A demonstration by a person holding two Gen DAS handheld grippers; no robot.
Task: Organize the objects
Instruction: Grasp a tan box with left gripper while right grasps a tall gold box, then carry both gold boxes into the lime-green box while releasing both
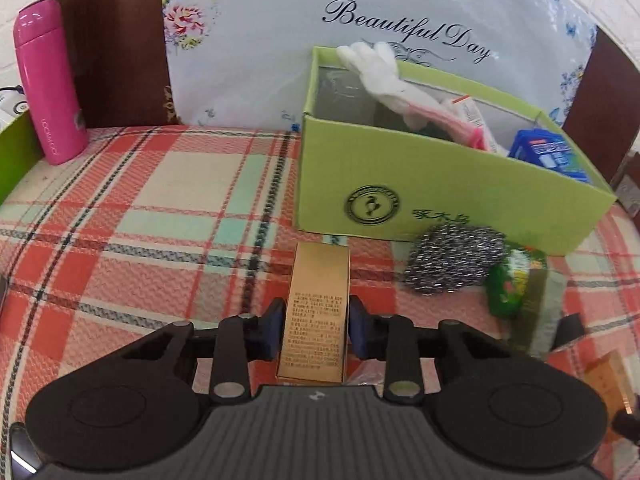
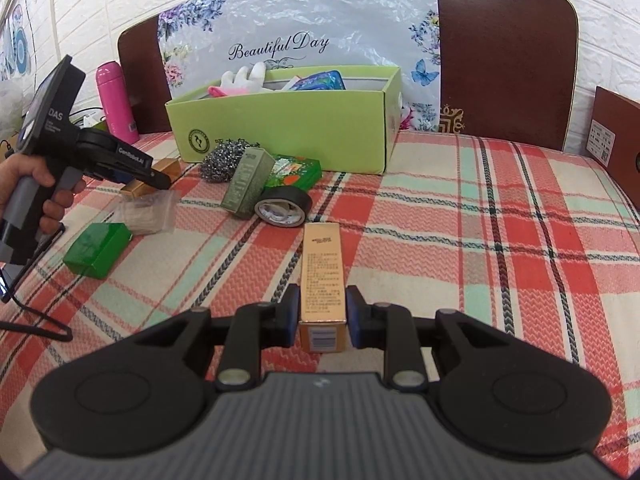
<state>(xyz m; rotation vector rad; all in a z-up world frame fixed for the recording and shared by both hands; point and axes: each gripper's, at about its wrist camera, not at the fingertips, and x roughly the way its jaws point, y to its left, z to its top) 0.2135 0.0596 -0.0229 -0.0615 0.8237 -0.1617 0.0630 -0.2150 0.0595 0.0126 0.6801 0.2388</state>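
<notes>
Here, left gripper [image 1: 313, 328]: jaws pinching a gold carton [image 1: 316, 312].
Right gripper [image 2: 322, 316]: jaws pinching a second gold carton [image 2: 323, 276].
Green box [image 2: 288, 128]: beyond, on plaid cloth [image 2: 480, 240].

Two slim gold boxes [image 1: 317, 316] [image 2: 323, 280] flat on plaid cloth, green carton [image 1: 432, 184] apparently part-filled

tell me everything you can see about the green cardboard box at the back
The green cardboard box is an open-topped, lime-green corrugated carton with a round black logo and printed characters on its long side. It sits upright on the plaid cloth, holding white gloves and packets. A steel scourer rests against its front.
</notes>
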